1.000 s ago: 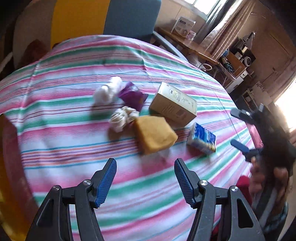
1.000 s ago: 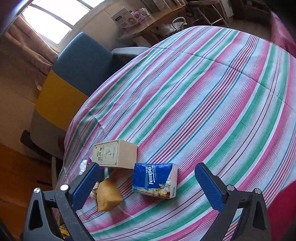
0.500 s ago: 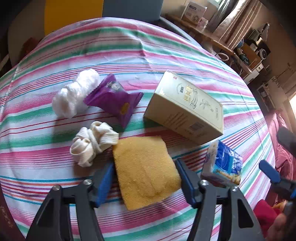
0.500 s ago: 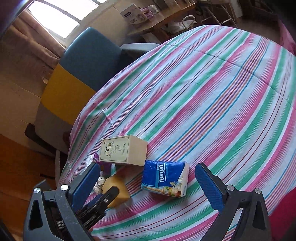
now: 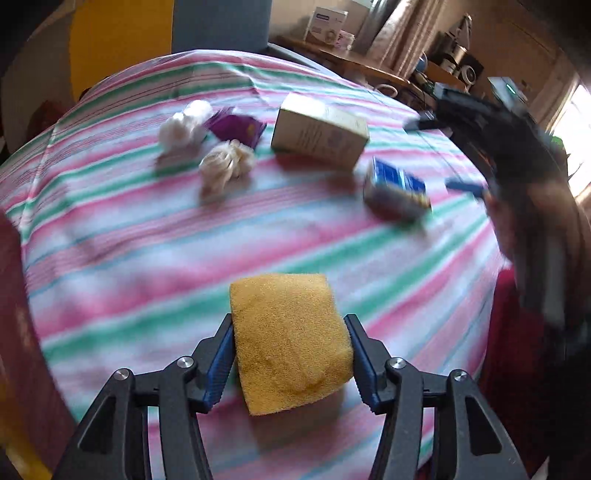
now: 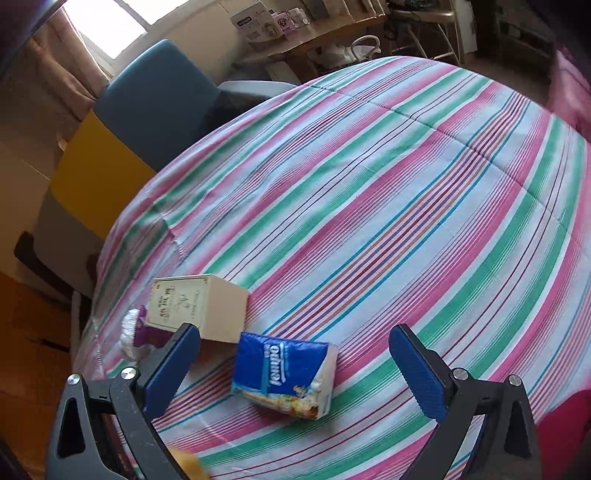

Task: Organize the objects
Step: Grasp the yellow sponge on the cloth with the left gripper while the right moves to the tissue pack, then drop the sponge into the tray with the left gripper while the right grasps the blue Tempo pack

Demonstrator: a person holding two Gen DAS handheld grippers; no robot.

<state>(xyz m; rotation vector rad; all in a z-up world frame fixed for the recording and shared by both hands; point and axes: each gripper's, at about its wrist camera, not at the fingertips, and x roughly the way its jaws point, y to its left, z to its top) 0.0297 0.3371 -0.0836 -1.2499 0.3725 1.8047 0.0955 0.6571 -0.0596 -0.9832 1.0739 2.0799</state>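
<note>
My left gripper point(image 5: 288, 354) is shut on a yellow sponge point(image 5: 288, 339) and holds it above the striped tablecloth point(image 5: 147, 251), near the front edge. Farther back lie a beige box point(image 5: 319, 131), a blue tissue pack point(image 5: 397, 190), a cream knotted cloth point(image 5: 227, 164), a purple wrapper point(image 5: 236, 127) and a white plastic wad point(image 5: 184, 123). My right gripper point(image 6: 295, 365) is open, with the tissue pack point(image 6: 286, 373) lying between its fingers and the box point(image 6: 197, 306) just behind the left finger. The right gripper also shows blurred in the left wrist view point(image 5: 443, 155).
A blue and yellow chair point(image 6: 147, 110) stands behind the table. A wooden desk point(image 6: 325, 33) with boxes stands at the back. A red cloth point(image 5: 517, 332) hangs at the table's right edge. The far half of the tablecloth point(image 6: 406, 184) bears nothing.
My left gripper has shut on the sponge and pulled it back and up, away from the other objects. My right gripper has moved closer to the tissue pack.
</note>
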